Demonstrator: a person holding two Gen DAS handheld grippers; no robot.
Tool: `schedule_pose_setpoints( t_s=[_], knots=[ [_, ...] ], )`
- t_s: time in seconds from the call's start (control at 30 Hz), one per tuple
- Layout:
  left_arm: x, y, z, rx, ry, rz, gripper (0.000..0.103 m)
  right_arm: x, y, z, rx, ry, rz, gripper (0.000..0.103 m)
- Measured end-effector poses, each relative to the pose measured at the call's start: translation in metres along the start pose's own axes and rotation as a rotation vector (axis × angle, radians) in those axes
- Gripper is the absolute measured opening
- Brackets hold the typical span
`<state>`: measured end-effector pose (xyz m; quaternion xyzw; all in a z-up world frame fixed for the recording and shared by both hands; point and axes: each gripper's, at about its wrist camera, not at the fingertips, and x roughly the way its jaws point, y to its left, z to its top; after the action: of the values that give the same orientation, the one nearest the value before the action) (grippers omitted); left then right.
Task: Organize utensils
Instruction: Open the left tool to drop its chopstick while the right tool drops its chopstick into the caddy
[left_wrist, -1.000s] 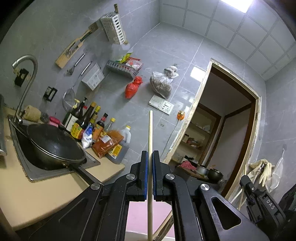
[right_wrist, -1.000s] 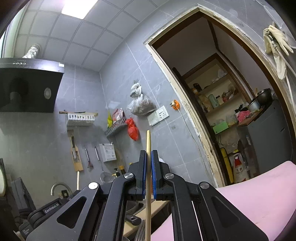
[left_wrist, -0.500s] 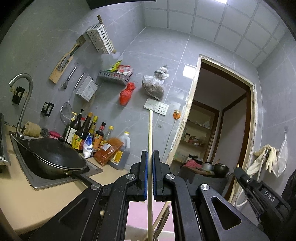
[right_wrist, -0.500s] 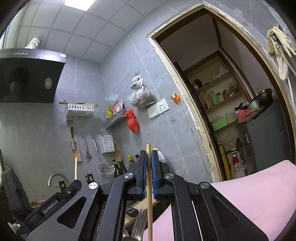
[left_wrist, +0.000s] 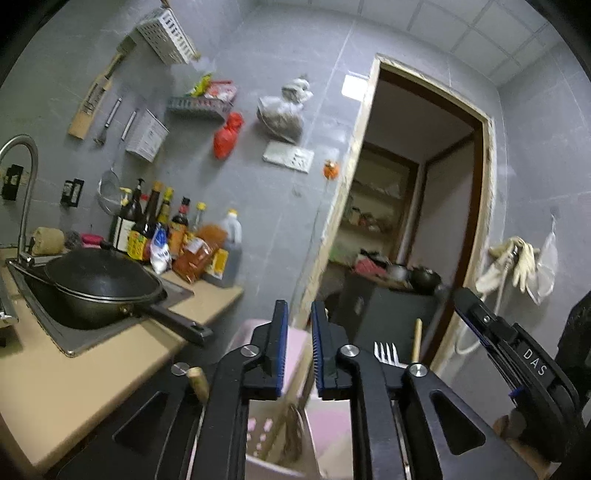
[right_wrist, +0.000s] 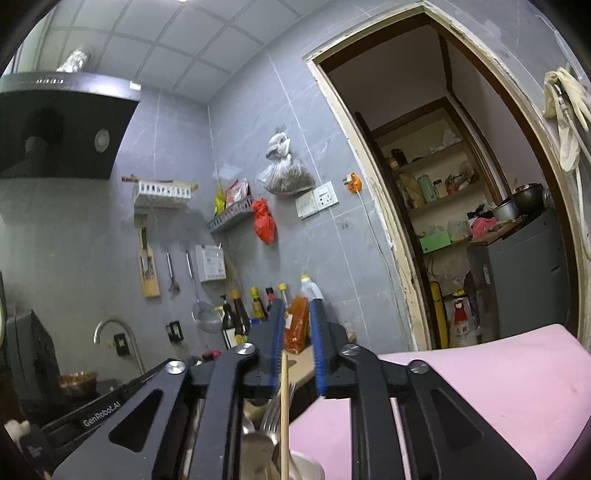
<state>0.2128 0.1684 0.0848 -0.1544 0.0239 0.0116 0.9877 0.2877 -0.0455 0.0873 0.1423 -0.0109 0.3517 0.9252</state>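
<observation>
My left gripper (left_wrist: 297, 345) is open and empty, its blue pads apart above a pink slotted holder (left_wrist: 258, 432). A fork (left_wrist: 385, 353) and a wooden stick end (left_wrist: 417, 338) rise just right of it. My right gripper (right_wrist: 297, 345) is open too. A wooden chopstick (right_wrist: 284, 410) stands loose between its jaws, its lower end in a cup (right_wrist: 306, 467) with a spoon (right_wrist: 256, 446) and forks (right_wrist: 275, 410). The other gripper shows at the right edge of the left wrist view (left_wrist: 517, 365) and at the lower left of the right wrist view (right_wrist: 92, 410).
A black wok (left_wrist: 99, 288) sits in the sink on the beige counter (left_wrist: 55, 384), with a faucet (left_wrist: 22, 184) and sauce bottles (left_wrist: 173, 236) behind. A pink surface (right_wrist: 480, 398) lies at the right. An open doorway (left_wrist: 406, 221) leads to shelves.
Both grippers have opened and let go of their chopsticks. The right one's chopstick has dropped lower into the cup. The left one's stick is gone from between its jaws. Both views have tilted down.
</observation>
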Motion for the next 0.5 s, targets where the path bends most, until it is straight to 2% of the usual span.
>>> schedule_pose_setpoints(
  t_s=[0.13, 0.27, 0.5],
  knots=[
    [-0.011, -0.006, 0.000, -0.013, 0.038, -0.041, 0.030, -0.013, 0.005, -0.002, -0.040, 0.025, -0.017, 0.023],
    [-0.025, -0.017, 0.003, 0.013, 0.082, -0.042, 0.032, -0.032, 0.008, -0.002, -0.071, 0.055, -0.050, 0.025],
    [-0.047, -0.039, -0.005, 0.081, 0.154, -0.039, 0.045, -0.075, 0.010, -0.001, -0.090, 0.094, -0.107, 0.047]
  ],
)
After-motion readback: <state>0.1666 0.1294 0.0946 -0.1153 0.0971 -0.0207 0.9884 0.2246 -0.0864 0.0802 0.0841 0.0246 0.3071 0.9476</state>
